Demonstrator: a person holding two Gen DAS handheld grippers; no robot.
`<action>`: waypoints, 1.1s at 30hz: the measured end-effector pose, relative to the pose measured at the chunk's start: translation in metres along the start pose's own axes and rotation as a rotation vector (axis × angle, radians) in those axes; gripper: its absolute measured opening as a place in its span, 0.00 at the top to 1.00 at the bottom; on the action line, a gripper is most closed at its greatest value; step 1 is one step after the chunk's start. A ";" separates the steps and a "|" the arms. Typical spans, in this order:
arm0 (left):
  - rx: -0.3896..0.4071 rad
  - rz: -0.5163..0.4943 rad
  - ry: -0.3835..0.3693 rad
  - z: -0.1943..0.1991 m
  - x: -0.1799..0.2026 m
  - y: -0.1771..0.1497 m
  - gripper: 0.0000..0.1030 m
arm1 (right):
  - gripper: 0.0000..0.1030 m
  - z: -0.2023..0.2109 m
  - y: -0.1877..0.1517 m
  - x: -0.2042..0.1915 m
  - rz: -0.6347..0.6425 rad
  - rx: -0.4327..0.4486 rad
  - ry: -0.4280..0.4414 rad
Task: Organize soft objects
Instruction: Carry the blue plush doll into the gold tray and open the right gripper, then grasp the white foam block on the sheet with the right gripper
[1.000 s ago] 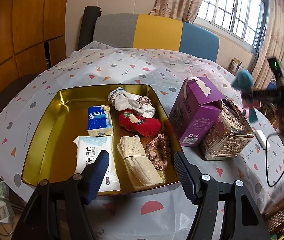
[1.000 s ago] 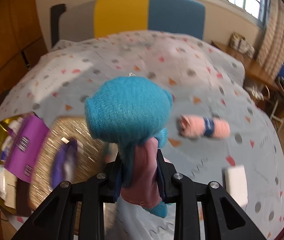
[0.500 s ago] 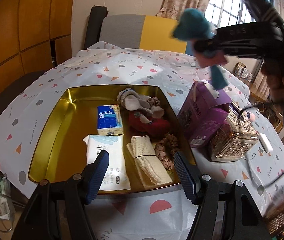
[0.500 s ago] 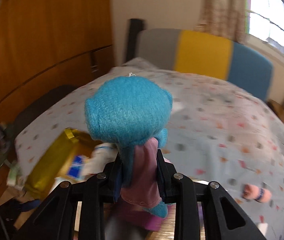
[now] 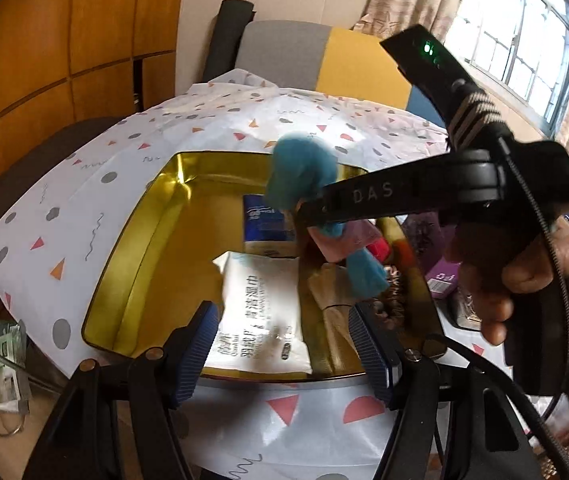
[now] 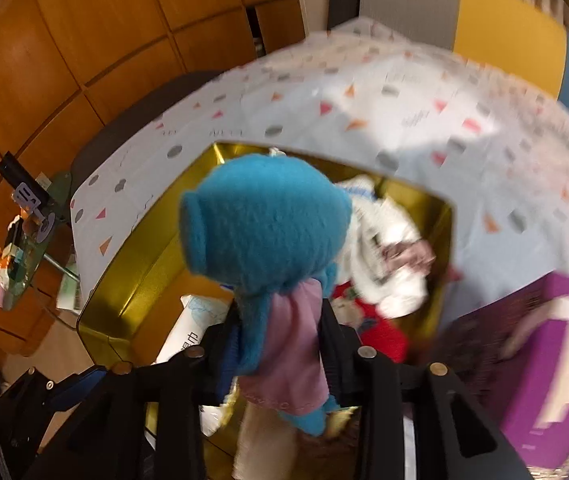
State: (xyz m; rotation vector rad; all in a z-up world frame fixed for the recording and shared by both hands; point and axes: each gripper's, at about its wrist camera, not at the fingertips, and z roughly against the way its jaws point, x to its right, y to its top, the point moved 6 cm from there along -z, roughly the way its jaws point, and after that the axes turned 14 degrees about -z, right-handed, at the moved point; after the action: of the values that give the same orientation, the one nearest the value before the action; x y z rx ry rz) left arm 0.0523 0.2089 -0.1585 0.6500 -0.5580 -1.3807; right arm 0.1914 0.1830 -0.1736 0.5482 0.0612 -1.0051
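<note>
1. Right gripper point(image 6: 280, 344) has a blue plush doll point(image 6: 264, 224) in a pink dress between its fingers point(image 6: 226, 344). The jaws are opening, but both sides still look to be against the doll's body – grasp not let go yet.
2. Doll hangs above the gold tray point(image 5: 136, 248), roughly over the tray's center-right in the left wrist view. In that view the doll point(image 5: 302, 178) shows its head at about 11 o'clock of the right gripper point(image 5: 316, 216), with blue legs dangling at about 5 o'clock.
3. A person's hand point(image 5: 524, 272) grips the right gripper's handle at 3 o'clock in the left wrist view.
4. Left gripper point(image 5: 284, 354) is released, jaws apart w/ nothing between them. It sits at 6 o'clock of the tray, near the tray's front rim.
5. Inside the tray: a white wipes pack point(image 5: 260, 312) at the front, a blue tissue pack point(image 5: 262, 220) at 12 o'clock of it, and a beige cloth roll point(image 5: 334, 308) just beside the wipes at 3 o'clock.
6. Right wrist view – a white sock bundle point(image 6: 388, 256) and a red sock point(image 6: 380, 336) lie on the tray's right side, partly hidden by the doll.
7. A purple box point(image 6: 552, 360) stands on the desk at 3 o'clock of the tray, outside it.
8. The desk carries a white cloth point(image 5: 84, 200) w/ grey dots and pink and orange triangles.
</note>
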 end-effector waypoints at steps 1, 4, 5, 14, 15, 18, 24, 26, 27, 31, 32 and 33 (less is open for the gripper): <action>-0.003 0.003 0.002 -0.001 -0.001 -0.001 0.34 | 0.58 -0.004 0.000 0.000 -0.010 -0.004 0.008; -0.004 0.009 0.008 -0.001 -0.004 -0.001 0.34 | 0.54 -0.006 -0.003 0.000 -0.026 -0.002 0.026; -0.002 0.010 0.009 -0.001 -0.004 -0.001 0.34 | 0.50 -0.004 -0.003 0.000 -0.028 0.006 0.034; 0.024 -0.005 0.018 0.008 -0.001 0.007 0.32 | 0.41 0.045 -0.004 0.010 -0.016 0.126 0.031; 0.027 -0.011 0.018 0.009 0.000 0.008 0.32 | 0.41 0.052 -0.006 0.012 -0.008 0.143 0.028; 0.036 -0.026 0.015 0.013 0.006 0.011 0.32 | 0.41 0.073 -0.015 0.019 0.015 0.189 0.005; 0.053 -0.069 0.005 0.021 0.021 0.016 0.30 | 0.41 0.111 -0.035 0.039 0.023 0.265 -0.013; 0.059 -0.085 0.004 0.024 0.026 0.017 0.30 | 0.41 0.123 -0.040 0.048 0.011 0.286 -0.011; 0.061 -0.092 0.001 0.025 0.029 0.018 0.29 | 0.41 0.130 -0.044 0.056 0.001 0.298 -0.021; 0.072 -0.120 -0.009 0.029 0.040 0.022 0.27 | 0.41 0.149 -0.055 0.087 -0.046 0.331 -0.063; 0.073 -0.127 -0.012 0.029 0.043 0.023 0.27 | 0.41 0.154 -0.058 0.098 -0.062 0.337 -0.079; 0.074 -0.134 -0.017 0.030 0.046 0.023 0.27 | 0.41 0.158 -0.061 0.107 -0.077 0.342 -0.093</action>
State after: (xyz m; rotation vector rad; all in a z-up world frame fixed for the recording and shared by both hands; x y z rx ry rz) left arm 0.0532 0.1621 -0.1218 0.7468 -0.5896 -1.4976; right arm 0.1688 0.0007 -0.0942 0.8149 -0.1764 -1.1227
